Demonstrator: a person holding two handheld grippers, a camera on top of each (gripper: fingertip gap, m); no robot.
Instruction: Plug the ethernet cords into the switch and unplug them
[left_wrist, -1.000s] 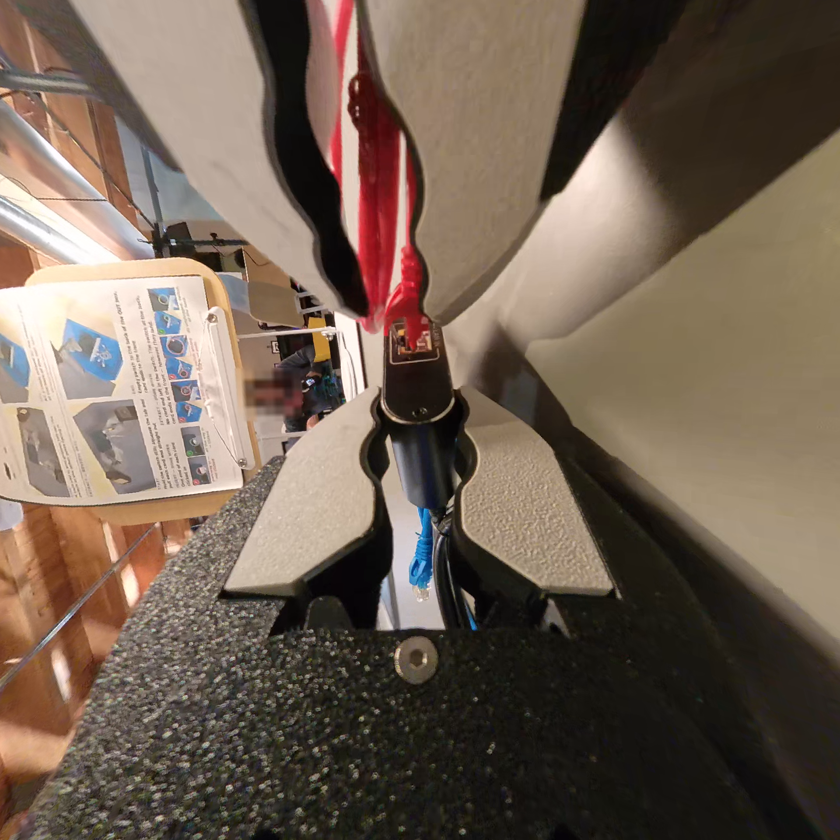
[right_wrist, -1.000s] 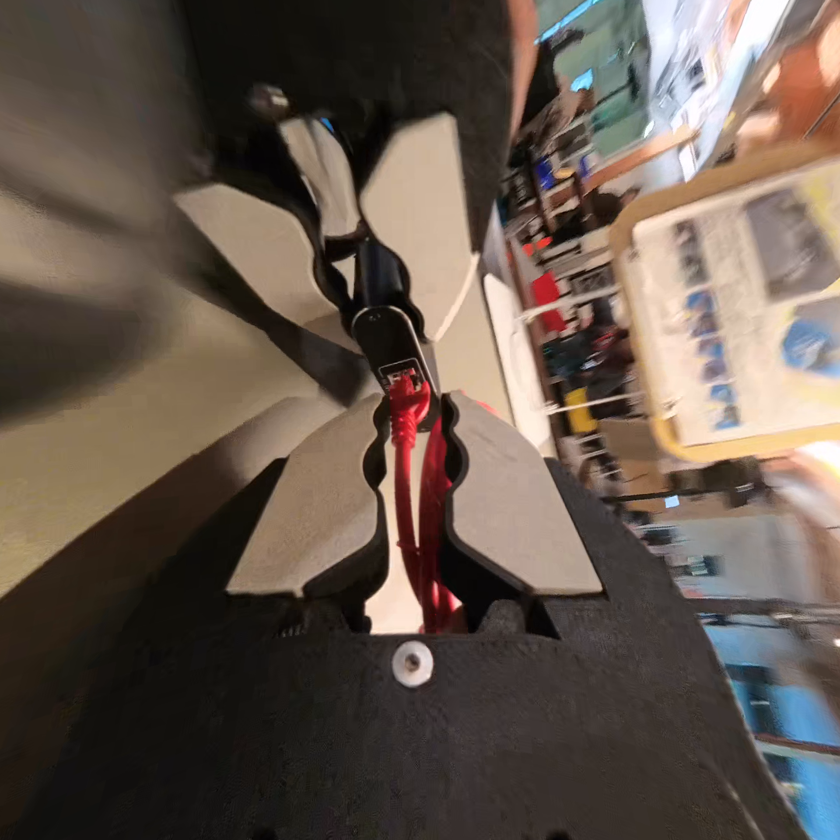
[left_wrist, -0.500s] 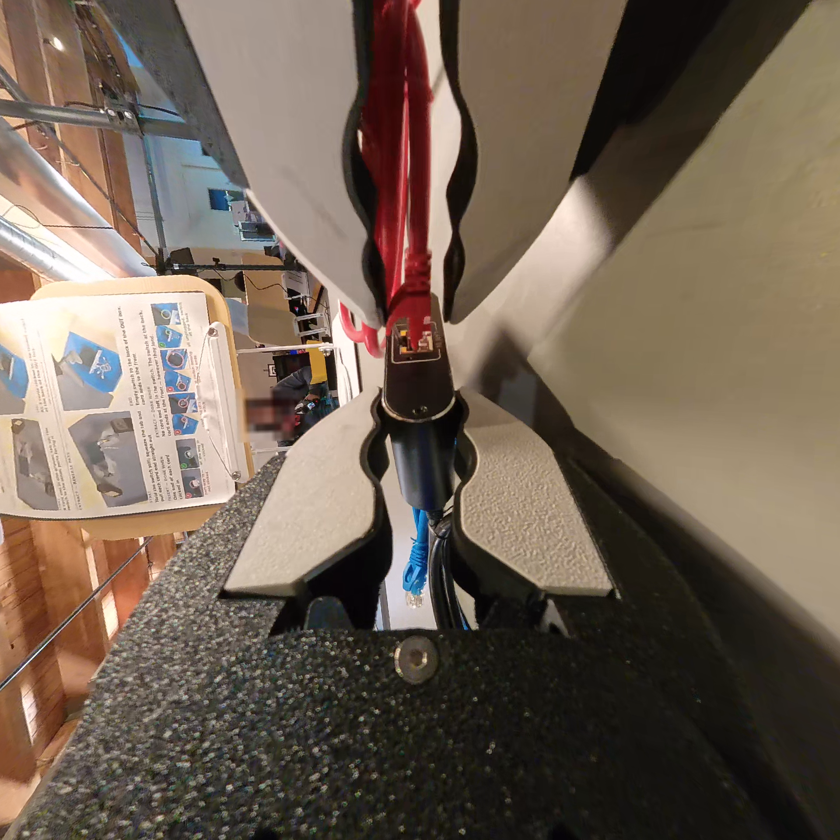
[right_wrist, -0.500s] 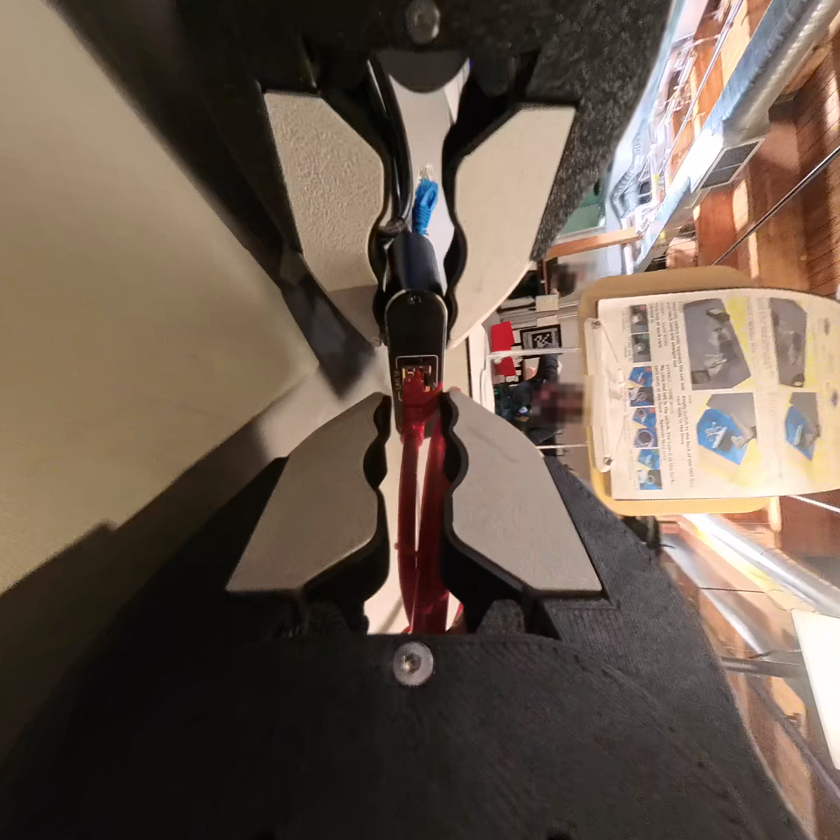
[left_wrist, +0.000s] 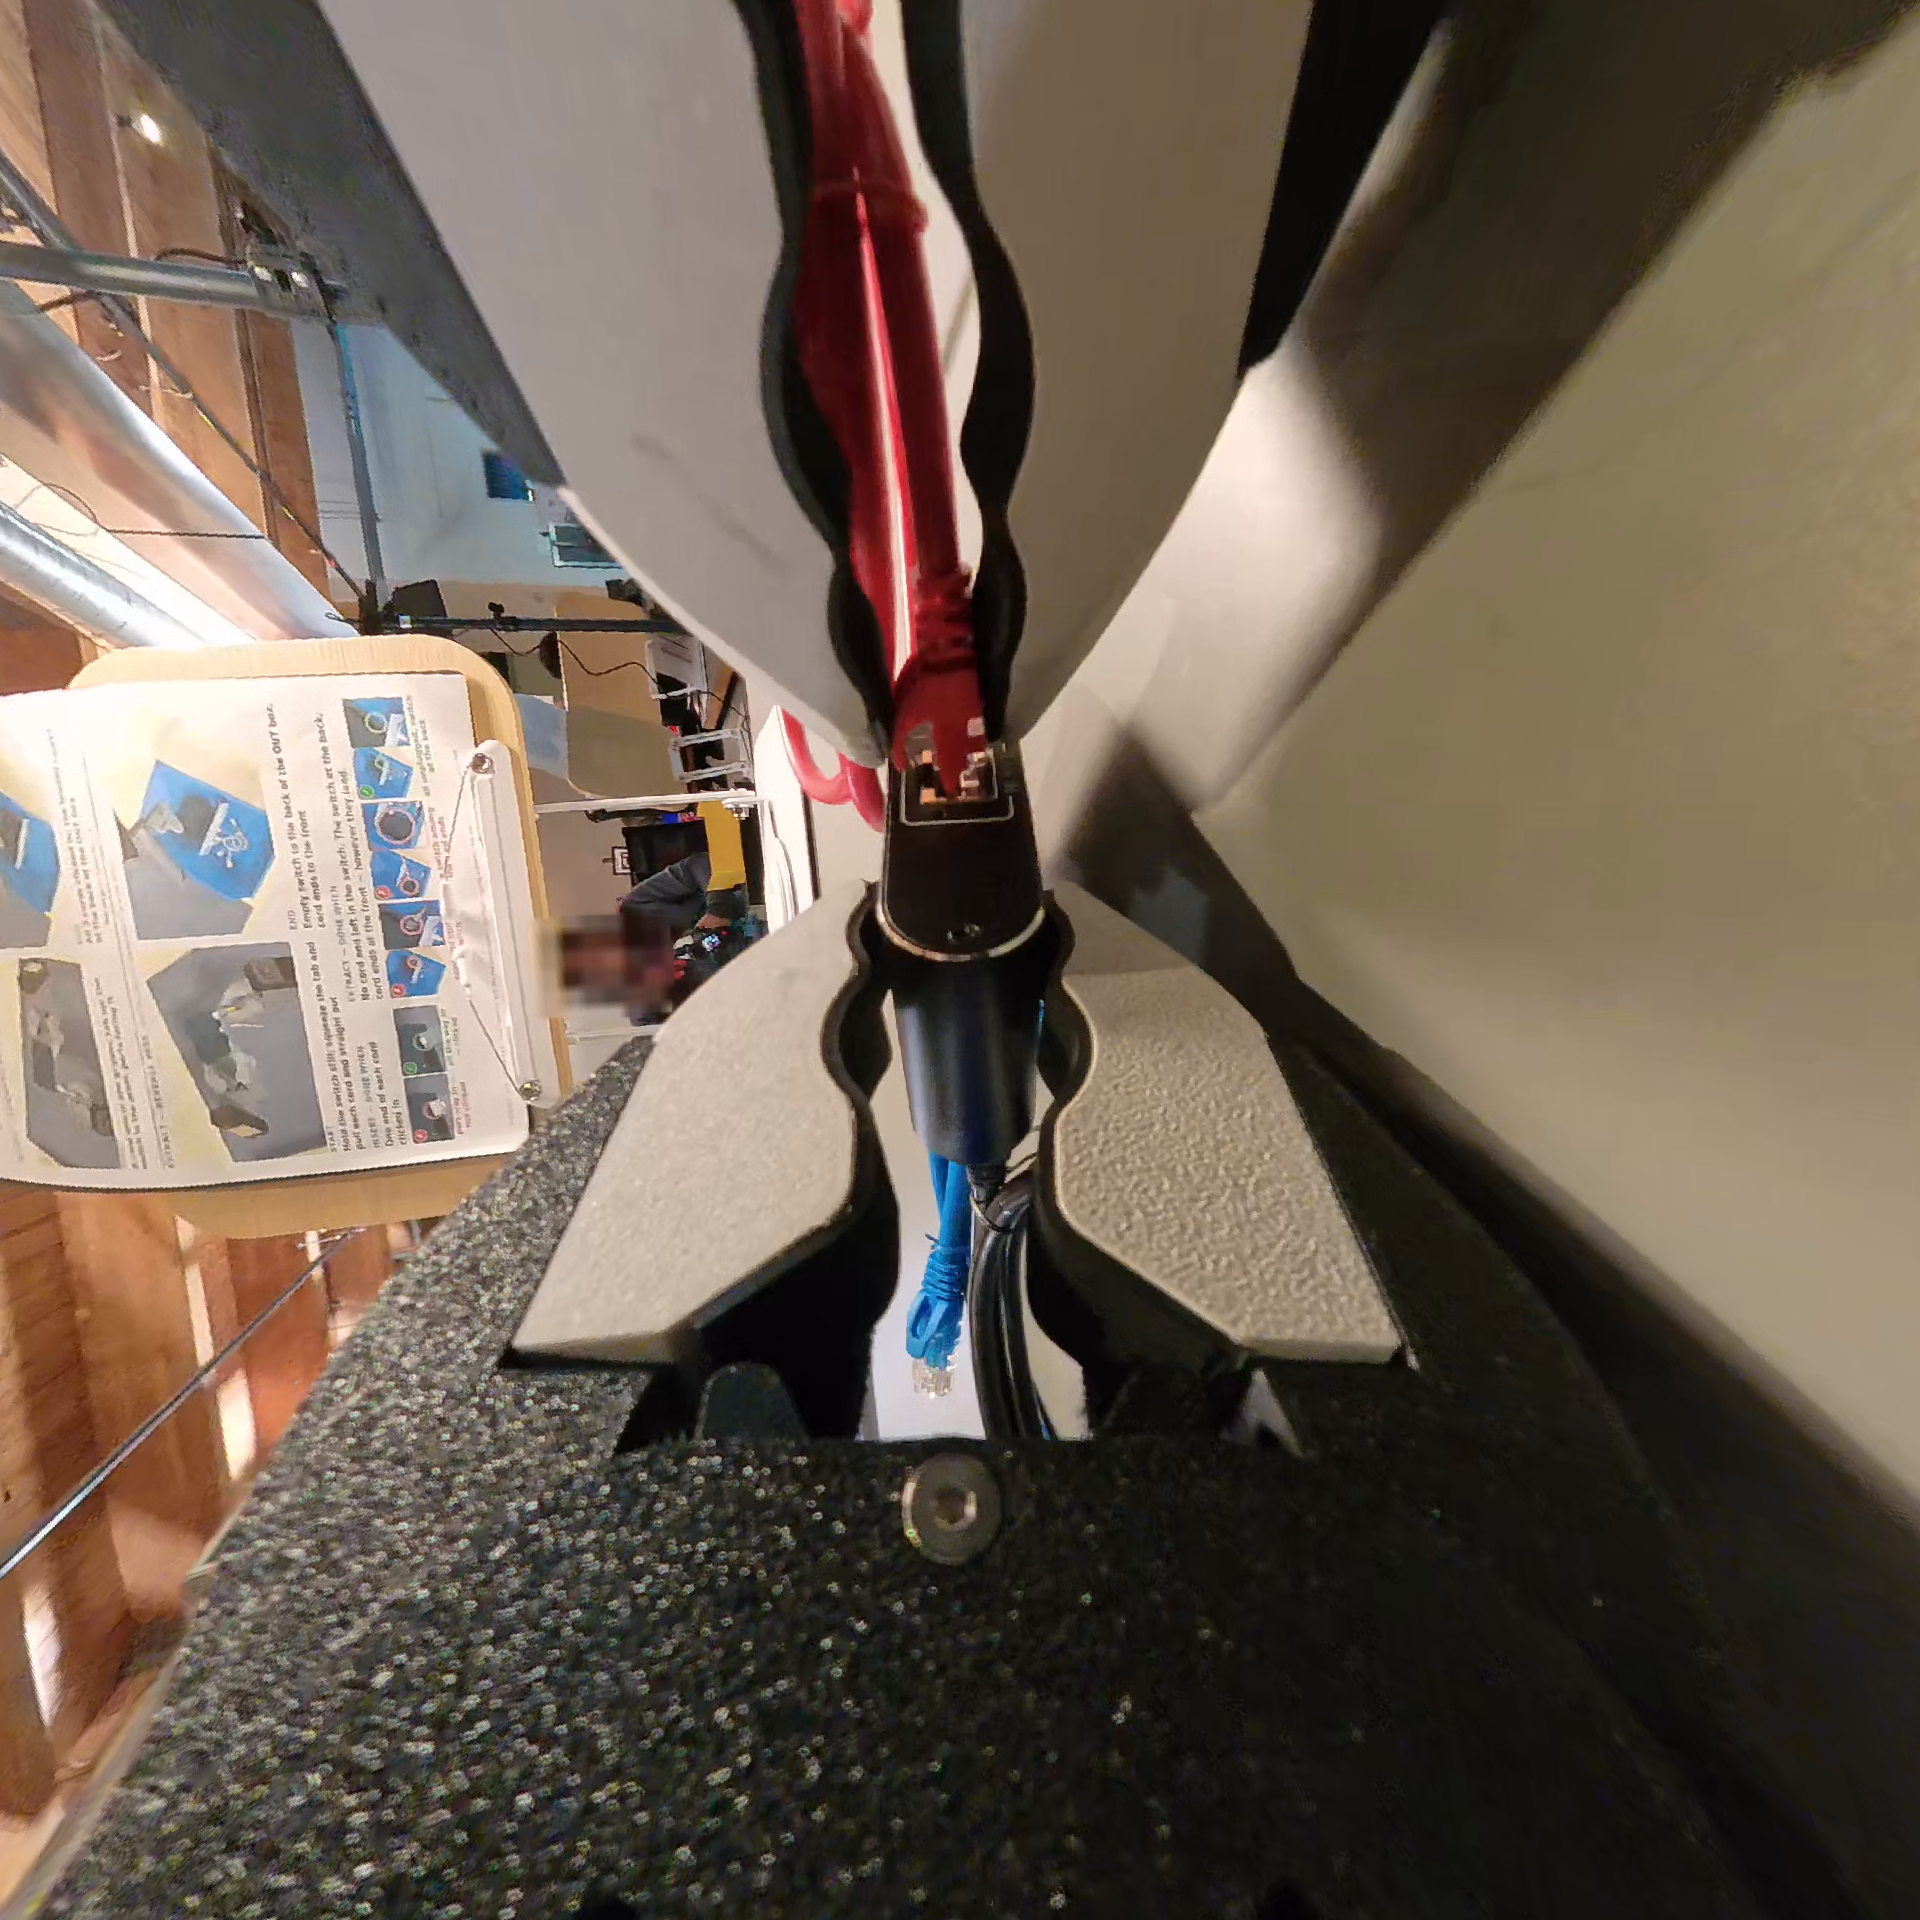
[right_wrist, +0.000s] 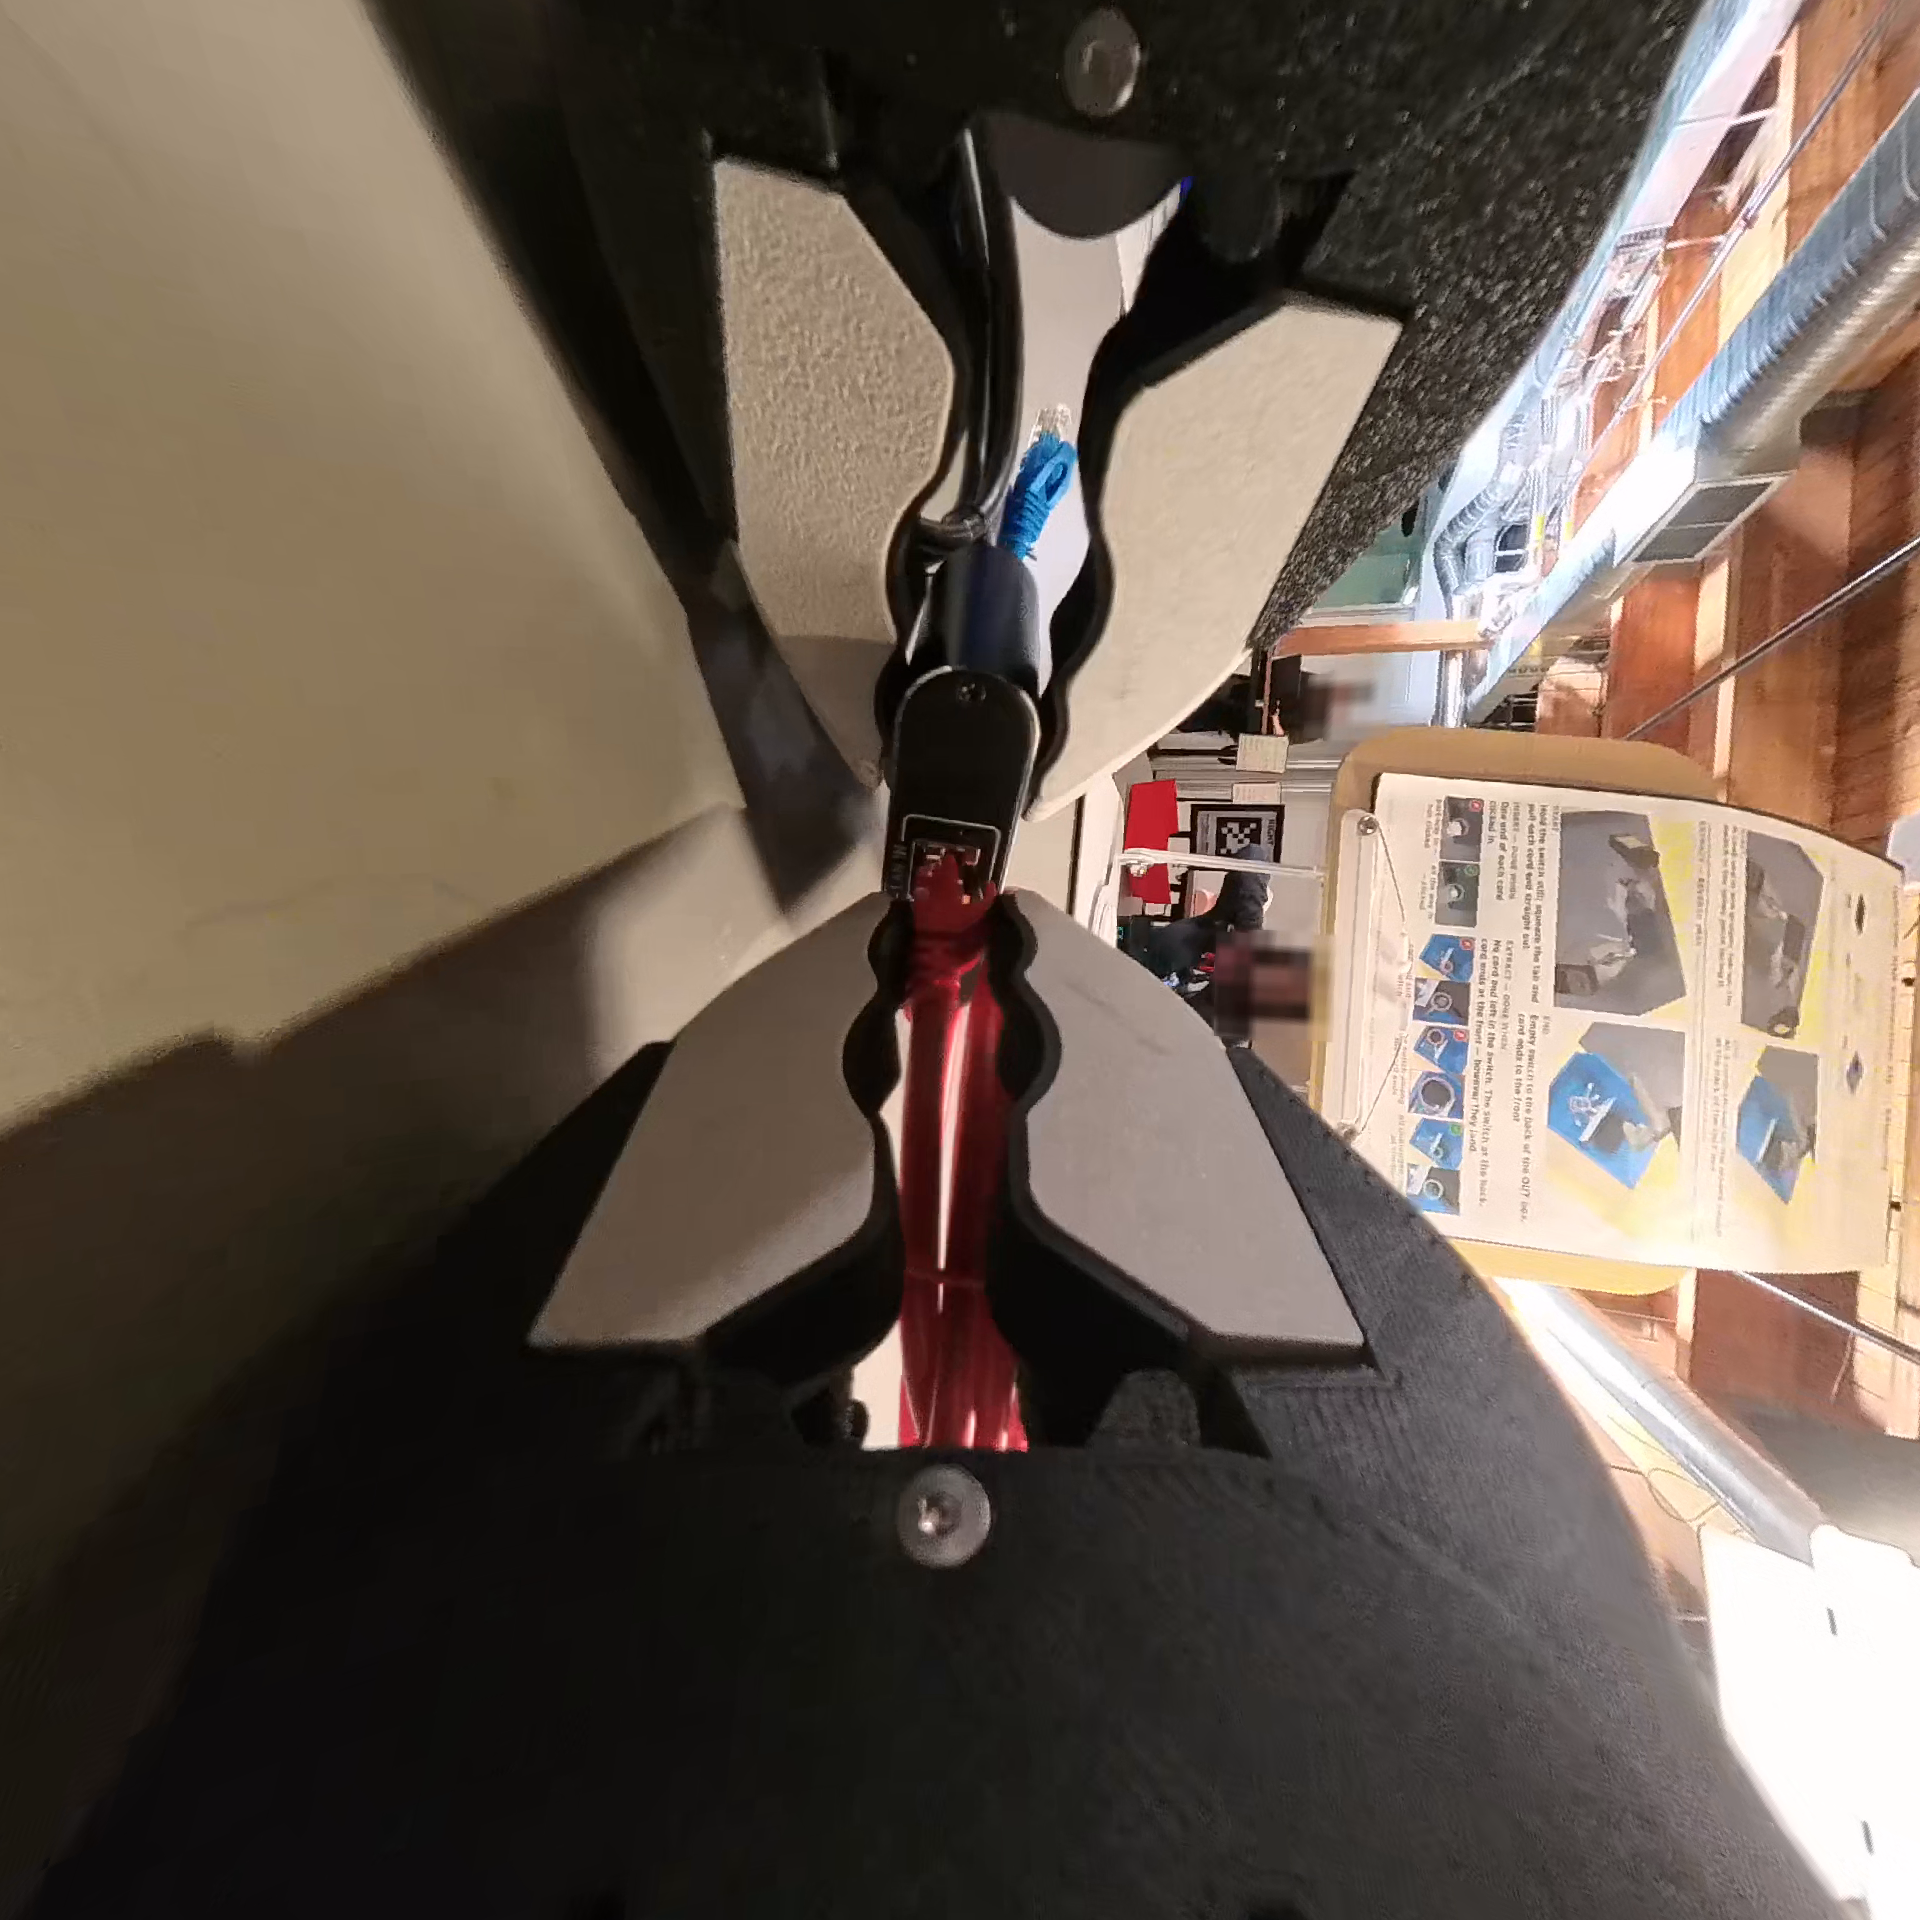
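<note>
My left gripper (left_wrist: 961, 920) is shut on a small black switch (left_wrist: 961, 883), with the port end facing away from me. My right gripper (right_wrist: 940, 920) is shut on a red ethernet cord (right_wrist: 945, 1143). It faces the left gripper tip to tip. The red plug (left_wrist: 935, 717) has its tip in the mouth of the switch port (right_wrist: 945, 857). A blue ethernet cord (left_wrist: 940, 1278) and a black cable (left_wrist: 1003, 1309) hang behind the switch, between the left fingers. In the right wrist view the switch (right_wrist: 961, 764) and the blue cord (right_wrist: 1039, 488) show above.
A pale table surface (left_wrist: 1610, 727) runs along one side of both grippers, close by. A printed instruction sheet on a wooden board (left_wrist: 260, 914) stands on the other side, also in the right wrist view (right_wrist: 1610, 1018). A person and metal ducts are far behind.
The right gripper has rolled and lined up straight with the switch. The red plug has stayed at the port and sits a little deeper. The left gripper has held still.
</note>
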